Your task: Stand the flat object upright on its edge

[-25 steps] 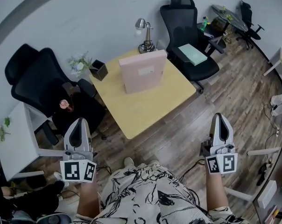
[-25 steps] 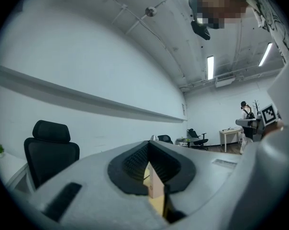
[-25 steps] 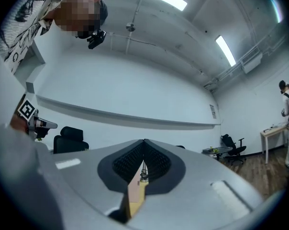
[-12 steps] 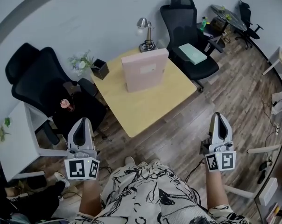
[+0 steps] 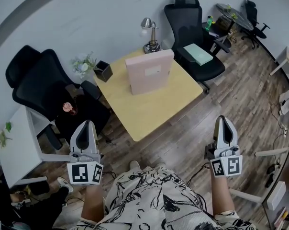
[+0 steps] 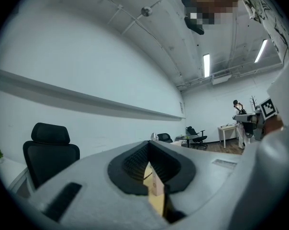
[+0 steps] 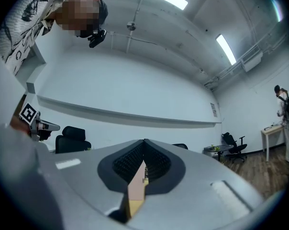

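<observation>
On the wood floor (image 5: 230, 99), head view: yellow bench (image 5: 149, 109) near the wall, with a black chair (image 5: 37, 85) to its left and a second black chair (image 5: 192, 32) to its right.

Pink flat object (image 5: 149, 73) stands upright on its edge at the far half of the bench. Its front label is too small to read and its back face is hidden.

Left gripper (image 5: 85, 124) and right gripper (image 5: 225, 120) hang over the floor, well apart from the bench. The hands are mostly covered by the marker cubes.

Left gripper view: jaws pressed together, nothing between them. Right gripper view: the same. Each shows only a pink and yellow sliver past the jaw slit.

Lamp (image 5: 150, 35) is at the bench's far edge, with its base partly behind the object. Black holder (image 5: 104, 72) is at the far left corner, contents unclear.
</observation>
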Action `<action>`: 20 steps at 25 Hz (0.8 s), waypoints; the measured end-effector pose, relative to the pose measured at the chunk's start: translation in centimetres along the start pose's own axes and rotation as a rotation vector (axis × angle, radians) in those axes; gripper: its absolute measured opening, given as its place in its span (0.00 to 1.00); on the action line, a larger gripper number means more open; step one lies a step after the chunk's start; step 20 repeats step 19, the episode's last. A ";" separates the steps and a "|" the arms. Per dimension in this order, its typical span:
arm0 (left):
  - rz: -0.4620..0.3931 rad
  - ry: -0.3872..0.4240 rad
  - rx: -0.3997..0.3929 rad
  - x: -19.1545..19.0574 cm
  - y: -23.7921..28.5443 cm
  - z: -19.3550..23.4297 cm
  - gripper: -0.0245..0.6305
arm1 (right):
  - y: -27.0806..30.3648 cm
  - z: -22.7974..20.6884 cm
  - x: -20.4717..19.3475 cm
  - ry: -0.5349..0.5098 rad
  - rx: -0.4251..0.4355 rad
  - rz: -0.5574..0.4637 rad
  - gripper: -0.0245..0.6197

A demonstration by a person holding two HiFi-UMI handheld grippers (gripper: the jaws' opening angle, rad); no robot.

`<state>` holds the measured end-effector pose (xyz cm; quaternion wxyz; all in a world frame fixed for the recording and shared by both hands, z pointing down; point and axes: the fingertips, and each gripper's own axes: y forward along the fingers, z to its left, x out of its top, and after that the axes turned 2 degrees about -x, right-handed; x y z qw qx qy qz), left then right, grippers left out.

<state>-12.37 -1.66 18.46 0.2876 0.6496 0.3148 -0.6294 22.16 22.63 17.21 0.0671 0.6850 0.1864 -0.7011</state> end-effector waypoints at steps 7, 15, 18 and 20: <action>0.008 0.000 -0.001 -0.2 0.7 0.4 0.04 | 0.8 0.6 -0.2 -0.004 0.007 0.009 0.05; 0.012 -0.006 -0.008 -0.6 1.7 1.1 0.04 | 2.0 1.0 -0.6 0.006 0.007 0.017 0.05; 0.016 -0.009 -0.007 -0.9 2.0 1.6 0.04 | 2.5 1.5 -0.7 0.010 0.017 0.016 0.05; 0.018 -0.010 -0.007 -1.0 2.1 1.7 0.04 | 2.7 1.7 -0.8 0.010 0.019 0.017 0.05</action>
